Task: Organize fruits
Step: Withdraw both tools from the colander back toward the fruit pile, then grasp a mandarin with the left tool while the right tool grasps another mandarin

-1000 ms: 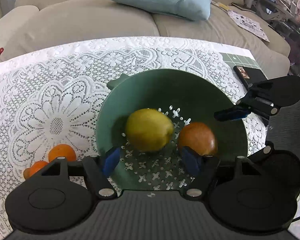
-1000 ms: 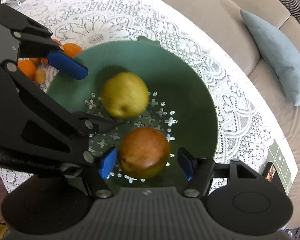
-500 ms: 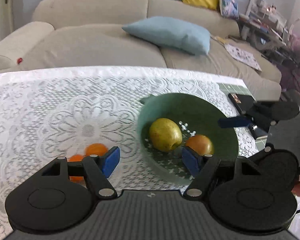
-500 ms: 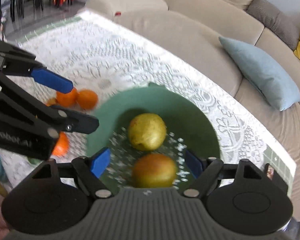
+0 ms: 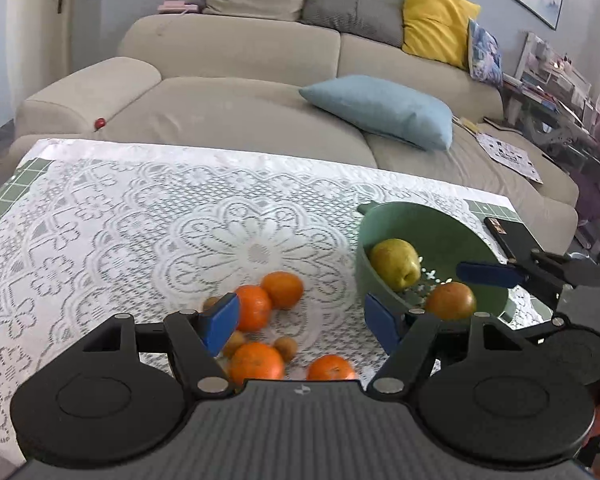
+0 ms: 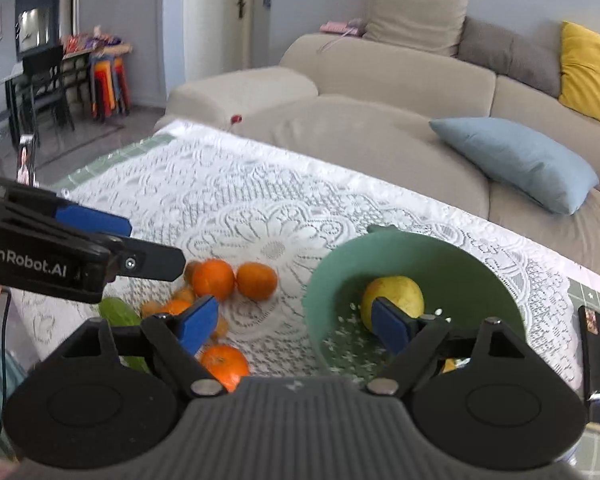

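A green colander bowl (image 5: 440, 220) stands at the table's right end, holding a yellow-green fruit (image 5: 394, 262) and a reddish apple (image 5: 451, 301). Several oranges (image 5: 282, 289) and small brown fruits (image 5: 286, 347) lie loose on the lace cloth left of the bowl. My left gripper (image 5: 300, 320) hovers open above the oranges with nothing between its fingers. My right gripper (image 6: 294, 322) hangs over the bowl's (image 6: 420, 240) left rim, its jaws opening and empty. Its right finger partly hides the yellow-green fruit (image 6: 396, 292). A green fruit (image 6: 120, 312) lies by the oranges (image 6: 214, 278).
A white lace cloth (image 5: 100, 240) covers the table. A black phone (image 5: 504, 236) lies at the table's right edge. Behind the far edge stands a beige sofa (image 5: 240, 100) with a blue cushion (image 5: 380, 108).
Both grippers have drawn back and up from the bowl and swung left, bringing the oranges into view. The right jaws have spread wider, and the apple no longer sits between them.
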`<state>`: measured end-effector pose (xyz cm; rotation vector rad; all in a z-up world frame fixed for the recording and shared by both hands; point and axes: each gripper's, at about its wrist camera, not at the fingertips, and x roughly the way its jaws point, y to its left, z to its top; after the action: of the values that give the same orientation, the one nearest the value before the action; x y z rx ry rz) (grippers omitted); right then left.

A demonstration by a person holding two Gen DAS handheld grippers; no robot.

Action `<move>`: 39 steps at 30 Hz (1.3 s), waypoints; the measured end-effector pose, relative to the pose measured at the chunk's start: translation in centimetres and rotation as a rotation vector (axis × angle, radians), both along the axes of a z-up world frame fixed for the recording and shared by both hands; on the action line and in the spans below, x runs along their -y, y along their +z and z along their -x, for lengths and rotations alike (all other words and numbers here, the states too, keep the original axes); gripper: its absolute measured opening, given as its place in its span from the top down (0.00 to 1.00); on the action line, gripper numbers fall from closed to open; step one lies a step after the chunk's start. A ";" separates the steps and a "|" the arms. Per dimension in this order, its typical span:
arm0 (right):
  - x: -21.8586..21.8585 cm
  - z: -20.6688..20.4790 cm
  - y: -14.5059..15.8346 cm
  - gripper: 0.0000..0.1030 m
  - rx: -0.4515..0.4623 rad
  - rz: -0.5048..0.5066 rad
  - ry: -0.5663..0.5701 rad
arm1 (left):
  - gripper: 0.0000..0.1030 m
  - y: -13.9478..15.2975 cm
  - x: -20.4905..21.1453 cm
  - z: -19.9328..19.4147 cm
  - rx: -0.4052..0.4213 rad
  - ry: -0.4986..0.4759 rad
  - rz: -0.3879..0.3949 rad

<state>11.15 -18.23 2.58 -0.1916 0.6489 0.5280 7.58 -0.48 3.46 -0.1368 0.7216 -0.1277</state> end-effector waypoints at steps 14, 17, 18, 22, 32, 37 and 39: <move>-1.2 3.9 -4.4 0.27 0.055 -0.105 -0.132 | 0.25 -4.3 -3.5 2.5 0.014 -0.031 0.032; -1.4 4.2 -5.2 0.32 0.037 -0.122 -0.136 | 0.30 -5.4 -3.9 2.7 0.003 -0.052 0.051; -1.5 4.3 -5.5 0.34 0.031 -0.124 -0.132 | 0.31 -5.7 -4.0 2.7 0.002 -0.054 0.058; -1.7 4.0 -6.9 0.44 -0.008 -0.138 -0.118 | 0.35 -6.8 -4.5 2.6 -0.001 -0.055 0.083; -2.0 2.3 -9.2 0.50 -0.095 -0.199 -0.125 | 0.38 -8.1 -3.1 1.5 0.015 -0.083 0.032; -2.1 1.8 -9.8 0.53 -0.116 -0.210 -0.111 | 0.39 -8.3 -2.3 1.1 0.028 -0.101 -0.015; -2.1 1.5 -10.0 0.54 -0.124 -0.215 -0.110 | 0.39 -8.4 -2.2 0.8 0.023 -0.101 -0.020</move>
<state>9.61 -16.15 -7.42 0.0794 0.7140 0.5020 6.75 1.72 -4.96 -0.0800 0.7070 -0.2180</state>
